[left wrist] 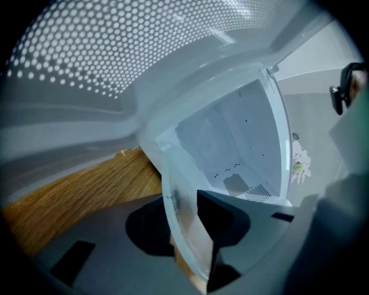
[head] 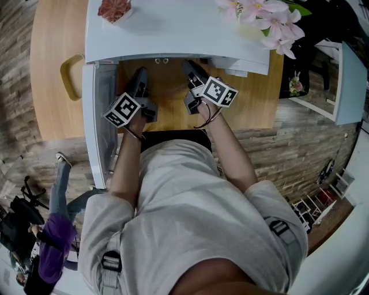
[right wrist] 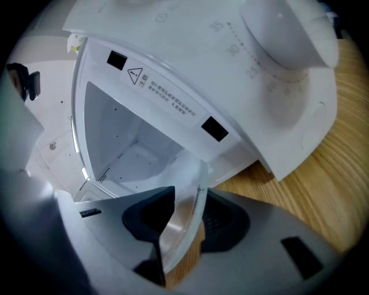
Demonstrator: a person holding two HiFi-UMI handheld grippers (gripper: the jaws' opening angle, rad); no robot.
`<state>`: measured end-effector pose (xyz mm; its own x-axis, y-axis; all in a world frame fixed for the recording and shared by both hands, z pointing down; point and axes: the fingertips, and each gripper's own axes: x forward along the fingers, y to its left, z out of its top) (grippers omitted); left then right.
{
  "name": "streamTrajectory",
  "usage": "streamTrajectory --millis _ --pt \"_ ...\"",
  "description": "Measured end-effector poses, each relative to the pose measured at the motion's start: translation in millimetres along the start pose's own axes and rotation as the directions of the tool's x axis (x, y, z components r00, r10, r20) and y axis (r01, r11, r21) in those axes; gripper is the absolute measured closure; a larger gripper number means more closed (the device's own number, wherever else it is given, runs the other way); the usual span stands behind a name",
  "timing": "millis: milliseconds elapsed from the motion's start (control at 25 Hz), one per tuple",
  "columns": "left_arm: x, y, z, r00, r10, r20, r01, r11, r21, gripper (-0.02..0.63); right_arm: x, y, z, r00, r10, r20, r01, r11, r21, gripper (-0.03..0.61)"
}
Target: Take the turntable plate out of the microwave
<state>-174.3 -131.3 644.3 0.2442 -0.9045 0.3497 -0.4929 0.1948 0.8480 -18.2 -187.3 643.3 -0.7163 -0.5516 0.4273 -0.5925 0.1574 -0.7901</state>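
Note:
The clear glass turntable plate [left wrist: 176,190] stands on edge between the jaws of my left gripper [left wrist: 187,230], whose dark pads press on its rim. The plate's other rim [right wrist: 181,196] sits pinched in my right gripper [right wrist: 184,222]. Both views look past the plate into the white microwave's empty cavity [right wrist: 127,132]. From the head view the left gripper [head: 139,78] and the right gripper [head: 191,69] reach side by side under the front edge of the microwave [head: 173,29]; the glass itself is hard to make out there.
The microwave door [head: 98,115] hangs open at the left, its perforated window [left wrist: 115,52] close above my left gripper. The control dial [right wrist: 288,29] is at the right. The microwave stands on a wooden table [head: 52,57]. Pink flowers [head: 265,17] and a red-filled dish [head: 114,8] sit on top.

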Motion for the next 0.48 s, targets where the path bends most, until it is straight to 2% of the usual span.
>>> streamTrajectory --millis 480 --pt "-8.6 -0.1 -6.0 1.0 -0.002 -0.01 0.003 1.0 0.023 0.492 -10.8 -1.4 -9.7 1.0 0.001 0.016 -0.001 1.0 0.008 0.445"
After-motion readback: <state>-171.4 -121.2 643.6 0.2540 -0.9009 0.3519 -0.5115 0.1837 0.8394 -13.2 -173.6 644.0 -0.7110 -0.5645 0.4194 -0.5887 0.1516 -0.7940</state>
